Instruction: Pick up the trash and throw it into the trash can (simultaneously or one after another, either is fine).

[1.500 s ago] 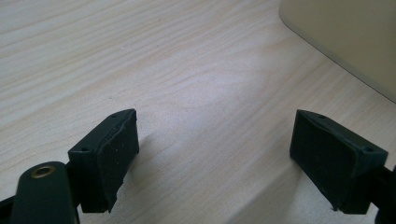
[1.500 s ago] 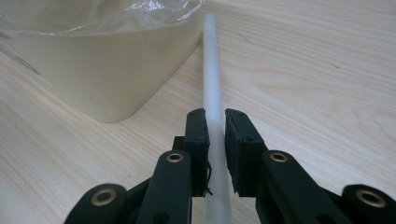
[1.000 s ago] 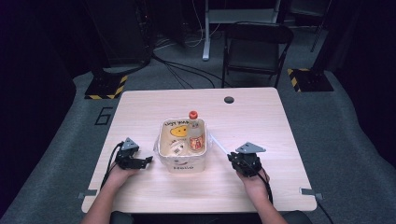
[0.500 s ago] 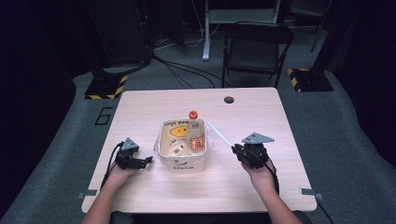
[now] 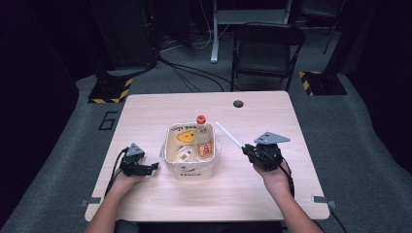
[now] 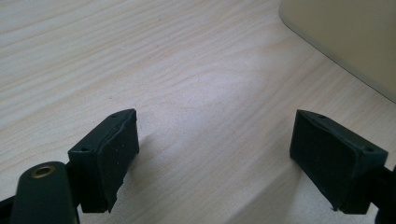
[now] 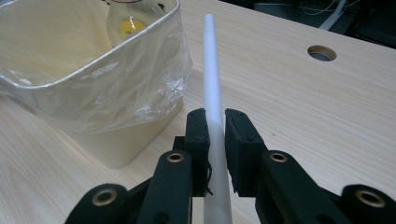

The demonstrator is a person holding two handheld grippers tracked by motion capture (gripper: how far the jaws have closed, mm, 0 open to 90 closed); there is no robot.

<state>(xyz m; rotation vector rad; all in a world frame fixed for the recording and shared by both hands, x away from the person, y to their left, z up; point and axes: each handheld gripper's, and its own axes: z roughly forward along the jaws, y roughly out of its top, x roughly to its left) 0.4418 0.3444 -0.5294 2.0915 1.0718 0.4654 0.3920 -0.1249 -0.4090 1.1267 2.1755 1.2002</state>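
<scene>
Clamping a thin white plastic rod (image 7: 213, 88), the right gripper (image 7: 215, 122) had both black pads pressed flat against its sides, with the rod running on between them toward the camera. In the high view that right gripper (image 5: 248, 148) sat in the person's hand off the bin's right side, above the pale wooden table (image 5: 272, 194). The rod (image 5: 228, 134) ran as a straight line from the jaws up and to the left, its free end aimed at the far right corner of the bin and stopping just short of the rim; its long axis lay slanted across the tabletop, the far tip raised.

At the left, the left gripper (image 6: 215, 144) rested low over bare wood with its jaws wide apart and nothing between them.

Farther in, at the table's middle, stood a cream rectangular bin lined with clear plastic film (image 5: 190, 172). Inside it lay a clear bottle with an orange cap (image 5: 203, 137), leaning against the far right wall, beside a yellow printed wrapper (image 5: 187, 137) and a small pale packet (image 5: 184, 154).

Beyond, a round cable hole (image 5: 238, 103) marked the table's far edge.
</scene>
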